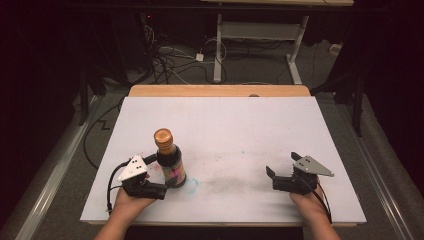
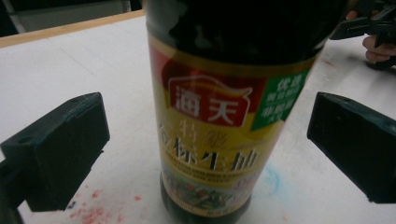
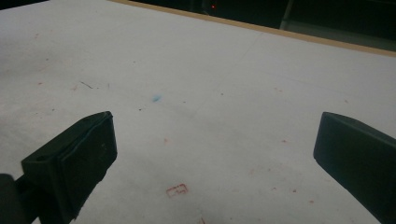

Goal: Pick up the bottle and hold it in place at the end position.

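Underneath, white board [image 1: 235, 130] stained red, blue; dark room, floor cables [image 1: 170, 57].

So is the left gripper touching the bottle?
Apart. In the left gripper view, white table shows between each jaw of the left gripper and the bottle.

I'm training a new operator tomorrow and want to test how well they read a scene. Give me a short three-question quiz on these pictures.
1. True or false: the left gripper is clamped tight on the bottle.
2. Which colour is the bottle's cap: A green, B copper, C white?
3. Fill in: the right gripper is ____, with bare table between its fingers.

Key
1. False: in the left gripper view both fingers stand apart from the bottle, one on each side.
2. B.
3. Open.
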